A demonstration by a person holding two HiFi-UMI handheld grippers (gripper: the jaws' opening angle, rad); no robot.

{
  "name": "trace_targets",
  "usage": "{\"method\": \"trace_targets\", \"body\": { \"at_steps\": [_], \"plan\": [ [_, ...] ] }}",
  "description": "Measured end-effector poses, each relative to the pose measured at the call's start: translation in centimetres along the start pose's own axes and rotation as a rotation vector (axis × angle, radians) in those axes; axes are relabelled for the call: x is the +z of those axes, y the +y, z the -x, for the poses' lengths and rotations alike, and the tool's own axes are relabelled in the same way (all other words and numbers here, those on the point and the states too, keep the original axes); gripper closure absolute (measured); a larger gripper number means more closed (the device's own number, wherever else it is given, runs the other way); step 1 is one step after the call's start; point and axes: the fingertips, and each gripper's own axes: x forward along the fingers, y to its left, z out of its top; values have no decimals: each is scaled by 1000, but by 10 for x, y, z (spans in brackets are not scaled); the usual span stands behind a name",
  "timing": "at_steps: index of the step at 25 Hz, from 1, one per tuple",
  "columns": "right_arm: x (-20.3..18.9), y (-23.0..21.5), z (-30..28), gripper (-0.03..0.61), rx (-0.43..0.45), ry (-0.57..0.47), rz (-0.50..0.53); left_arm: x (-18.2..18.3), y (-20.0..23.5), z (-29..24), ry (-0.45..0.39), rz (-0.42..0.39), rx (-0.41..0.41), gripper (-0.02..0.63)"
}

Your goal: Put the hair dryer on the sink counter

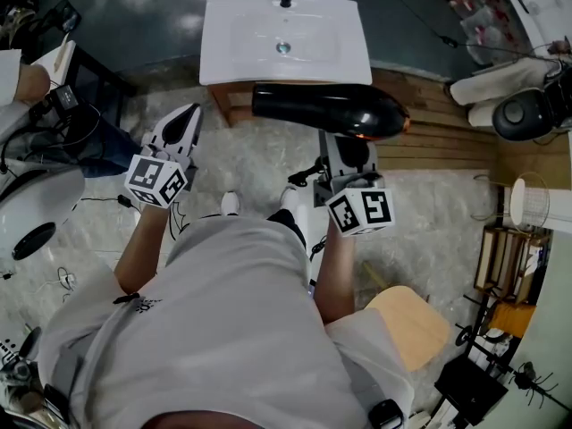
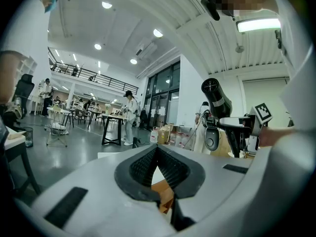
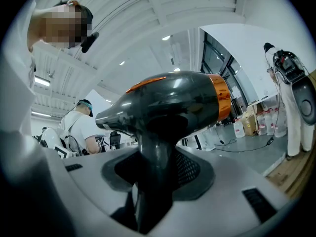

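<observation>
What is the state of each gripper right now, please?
Left gripper: closed, holding nothing.
Right gripper: closed on the handle of the hair dryer.

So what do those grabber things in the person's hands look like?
The left gripper and right gripper are white plastic with black ribbed pads. Each carries a white cube printed with black square markers. The person wears a light grey short-sleeved T-shirt.

The head camera is looking steeply down from above the person (image 1: pixel 232 311) at the left tool (image 1: pixel 188 119), right tool (image 1: pixel 350 150) and sink surface (image 1: pixel 223 56). Each tool camera is sitting close behind its jaws, facing outward across the hall; all three are sharing the hair dryer (image 1: pixel 326 110).
</observation>
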Motion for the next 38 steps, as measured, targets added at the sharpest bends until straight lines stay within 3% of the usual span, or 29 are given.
{"method": "trace_targets", "body": {
  "at_steps": [38],
  "plan": [
    [18,-129,26,410,55,31,-18,0,-97,-98,15,-9,40,612]
  ]
}}
